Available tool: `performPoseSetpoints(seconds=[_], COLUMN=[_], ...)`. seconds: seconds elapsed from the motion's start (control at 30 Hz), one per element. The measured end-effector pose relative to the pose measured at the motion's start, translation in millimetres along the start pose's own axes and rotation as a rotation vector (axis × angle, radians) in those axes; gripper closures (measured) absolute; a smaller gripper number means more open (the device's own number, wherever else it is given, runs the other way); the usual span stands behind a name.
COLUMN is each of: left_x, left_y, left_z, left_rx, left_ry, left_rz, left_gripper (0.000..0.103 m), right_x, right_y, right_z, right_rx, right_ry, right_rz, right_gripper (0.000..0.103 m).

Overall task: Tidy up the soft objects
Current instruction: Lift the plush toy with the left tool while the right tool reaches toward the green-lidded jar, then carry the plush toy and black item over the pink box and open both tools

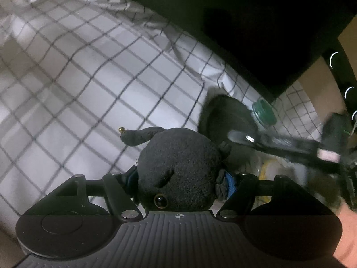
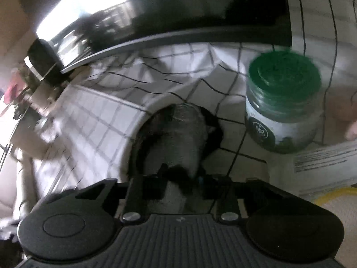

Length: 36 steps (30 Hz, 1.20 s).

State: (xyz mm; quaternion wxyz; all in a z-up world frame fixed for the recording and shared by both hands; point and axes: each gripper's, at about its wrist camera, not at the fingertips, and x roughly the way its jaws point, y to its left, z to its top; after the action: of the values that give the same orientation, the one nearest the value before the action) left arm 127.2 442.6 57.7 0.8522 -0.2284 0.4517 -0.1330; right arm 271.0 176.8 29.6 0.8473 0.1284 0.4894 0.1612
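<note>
The left gripper clenches a fuzzy black plush toy above the checked sheet. Only the right view shows the right gripper gripping a blurred grey-black plush beside a green-lidded jar.

Checked bedsheet carries a green-lidded jar; printed paper beside it

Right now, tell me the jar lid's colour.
Dark green; the jar lid shows best in the right wrist view.
</note>
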Motion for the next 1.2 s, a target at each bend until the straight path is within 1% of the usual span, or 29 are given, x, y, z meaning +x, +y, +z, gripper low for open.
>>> performPoseSetpoints(seconds=[0.03,0.1,0.23,0.33,0.43,0.53,0.57,0.63,0.7,0.8,0.9,1.0,1.13,1.17,1.2], left_x=[0,-2,-9,-11,-10,-3,1,11,25,54,81,109,149,160,170], left_y=[-4,-13,-46,-76,-114,-158,-173,-209,-244,-297,-351,-395,-444,-453,-465], left_z=[7,22,59,82,92,97,97,97,93,81,57,37,8,4,-3], left_rx=[0.013,0.035,0.107,0.138,0.184,0.223,0.236,0.283,0.328,0.394,0.469,0.502,0.534,0.527,0.517], left_ry=[-0.012,-0.047,-0.155,-0.213,-0.253,-0.257,-0.251,-0.232,-0.208,-0.120,-0.039,0.043,0.144,0.157,0.182], left_rz=[0.006,0.016,0.031,0.043,0.026,-0.022,-0.037,-0.096,-0.141,-0.203,-0.264,-0.356,-0.414,-0.445,-0.448], left_gripper=[0.027,0.027,0.027,0.027,0.027,0.027,0.027,0.027,0.027,0.027,0.027,0.027,0.027,0.027,0.027], right_x=[-12,-39,-109,-164,-219,-268,-280,-307,-327,-351,-370,-382,-386,-389,-389], right_y=[3,8,7,-1,-19,-44,-54,-77,-99,-136,-163,-179,-193,-199,-202], right_z=[2,9,30,39,37,29,27,19,8,-8,-24,-38,-59,-68,-72], right_rx=[-0.012,-0.037,-0.064,-0.081,-0.091,-0.088,-0.081,-0.056,-0.029,0.034,0.075,0.087,0.069,0.062,0.054], right_ry=[-0.007,-0.043,-0.163,-0.257,-0.358,-0.447,-0.467,-0.503,-0.534,-0.548,-0.572,-0.580,-0.572,-0.570,-0.566], right_rz=[-0.007,-0.037,-0.069,-0.115,-0.173,-0.228,-0.241,-0.282,-0.339,-0.423,-0.490,-0.578,-0.693,-0.710,-0.728], right_gripper=[0.089,0.089,0.089,0.089,0.089,0.089,0.089,0.089,0.089,0.089,0.089,0.089,0.089,0.089,0.089])
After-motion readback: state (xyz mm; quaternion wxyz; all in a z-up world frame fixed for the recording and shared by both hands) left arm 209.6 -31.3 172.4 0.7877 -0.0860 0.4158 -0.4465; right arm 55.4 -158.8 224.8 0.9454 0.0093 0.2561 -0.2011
